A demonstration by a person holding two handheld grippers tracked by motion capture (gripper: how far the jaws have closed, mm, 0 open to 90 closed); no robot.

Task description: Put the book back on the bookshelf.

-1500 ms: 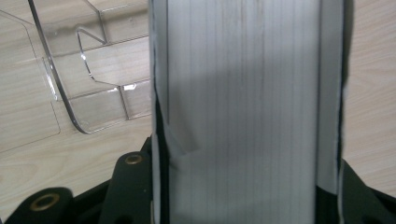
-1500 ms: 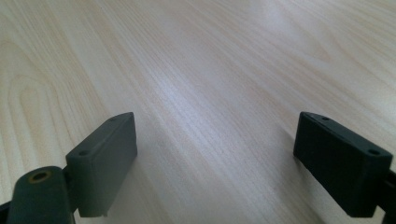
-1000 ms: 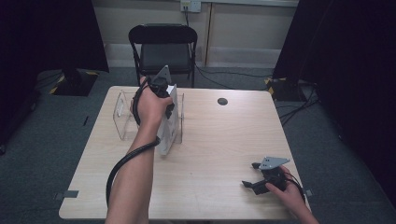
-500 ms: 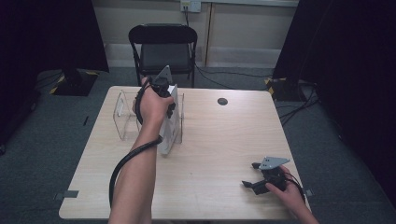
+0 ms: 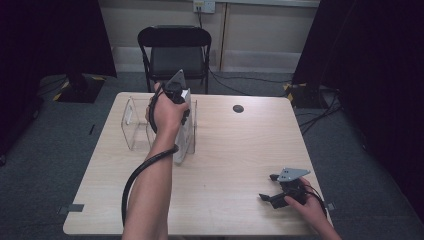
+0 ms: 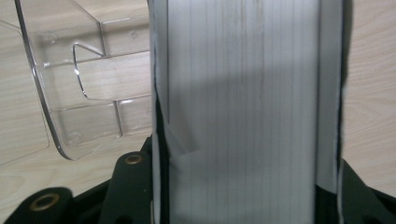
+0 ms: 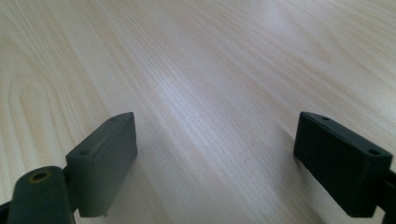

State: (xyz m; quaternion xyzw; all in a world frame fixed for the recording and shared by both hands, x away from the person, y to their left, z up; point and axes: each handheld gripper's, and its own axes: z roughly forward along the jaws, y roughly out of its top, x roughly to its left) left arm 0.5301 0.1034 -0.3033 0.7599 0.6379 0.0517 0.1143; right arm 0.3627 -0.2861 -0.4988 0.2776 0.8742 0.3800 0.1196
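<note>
My left gripper [image 5: 181, 107] pinches a thick white book with a pale page block [image 6: 243, 112], held upright just beside the clear acrylic file holder [image 6: 70, 93] on the light wooden table [image 5: 235, 145]. My right gripper [image 7: 215, 163] rests low near the table's edge, jaws spread, nothing between.

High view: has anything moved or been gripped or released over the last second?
Nothing visibly changed. The left gripper stays shut on the thick white book beside the clear acrylic rack, and the right gripper rests open near the table's front right corner, as before.
</note>
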